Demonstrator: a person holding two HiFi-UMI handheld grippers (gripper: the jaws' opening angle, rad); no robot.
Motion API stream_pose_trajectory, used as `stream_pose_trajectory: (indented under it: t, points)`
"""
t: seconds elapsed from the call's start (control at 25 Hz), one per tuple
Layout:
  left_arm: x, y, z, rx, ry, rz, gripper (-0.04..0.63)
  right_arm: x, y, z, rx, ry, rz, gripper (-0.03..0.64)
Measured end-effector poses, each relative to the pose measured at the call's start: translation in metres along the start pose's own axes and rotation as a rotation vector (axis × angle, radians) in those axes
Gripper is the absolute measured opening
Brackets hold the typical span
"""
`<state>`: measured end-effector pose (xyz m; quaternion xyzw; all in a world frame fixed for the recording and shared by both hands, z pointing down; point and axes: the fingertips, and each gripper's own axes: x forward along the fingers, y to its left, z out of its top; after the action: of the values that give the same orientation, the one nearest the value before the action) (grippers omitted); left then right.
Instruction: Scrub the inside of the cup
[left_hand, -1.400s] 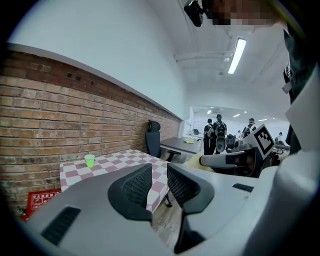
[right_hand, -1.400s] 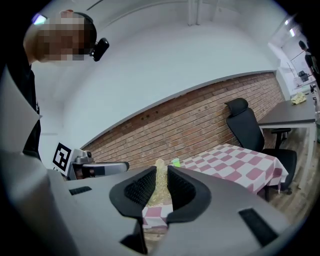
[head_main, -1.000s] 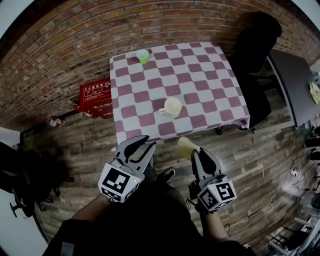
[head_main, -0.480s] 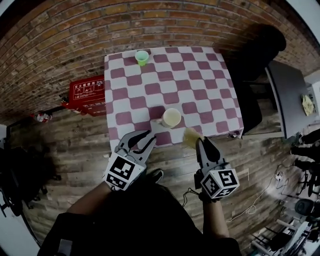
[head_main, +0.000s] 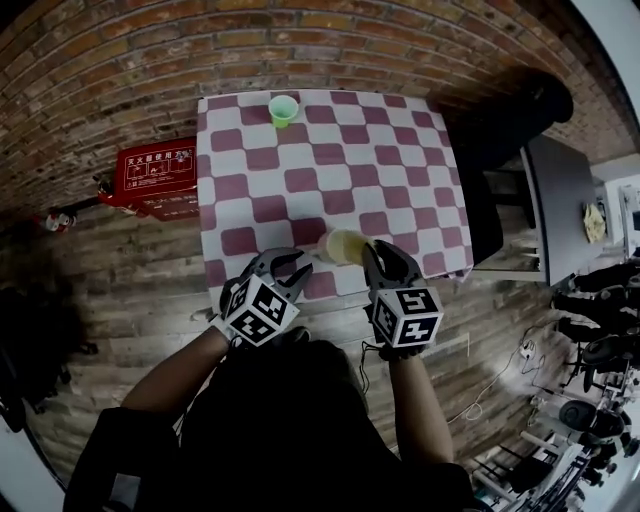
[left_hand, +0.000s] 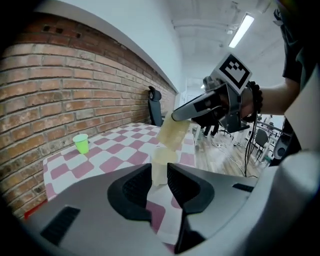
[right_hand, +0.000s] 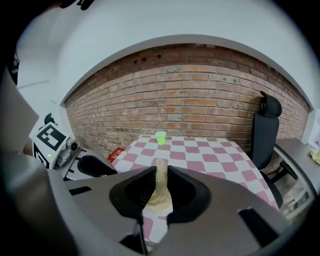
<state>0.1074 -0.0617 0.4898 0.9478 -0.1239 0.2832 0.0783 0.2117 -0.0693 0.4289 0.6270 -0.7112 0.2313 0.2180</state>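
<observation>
Head view, seen steeply from above. A counter (head_main: 330, 155) covered in a red-and-white checked cloth stands against a brick wall (head_main: 300, 40). The cup (head_main: 340, 247), cream-coloured and upright, sits on the cloth near the counter's front edge, close to the person.

The left hand-held gripper (head_main: 280, 272) is just beside the cup on its left. Its jaws stand a little apart with nothing between them. In the left gripper view the cup shows through the gap, beyond the jaw tips and not within them.

The right hand-held gripper (right_hand: 161, 182) reaches in from the cup's right, its jaws clamped on a thin yellow sponge (left_hand: 172, 134). In the left gripper view the sponge hangs tilted from those jaws, with its lower edge at the cup's mouth (whether it touches the rim cannot be told). In the right gripper view the sponge stands edge-on between the two pads.

A green cup (head_main: 283, 108) stands upright at the far edge of the counter, well apart from the cream one. A red box (head_main: 155, 178) lies on the plank floor to the counter's left, against the wall. A black chair (head_main: 515, 120) stands off the counter's far right corner. Each hand-held gripper carries a marker cube at the end towards the person.
</observation>
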Motion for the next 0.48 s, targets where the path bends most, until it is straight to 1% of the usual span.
stream_pose_trajectory:
  t: [0.16,0.32,0.48]
  points:
    - [0.023,0.011,-0.008,-0.016,0.024,-0.015,0.104,0.029,0.002,-0.015,-0.033,0.085,0.025,0.084]
    - [0.04,0.01,-0.011,0.015,0.067,-0.004,0.104,0.045,-0.002,-0.033,-0.067,0.149,0.061,0.084]
    - [0.055,0.006,-0.017,0.056,0.117,0.007,0.104,0.061,-0.007,-0.048,-0.096,0.173,0.079,0.084]
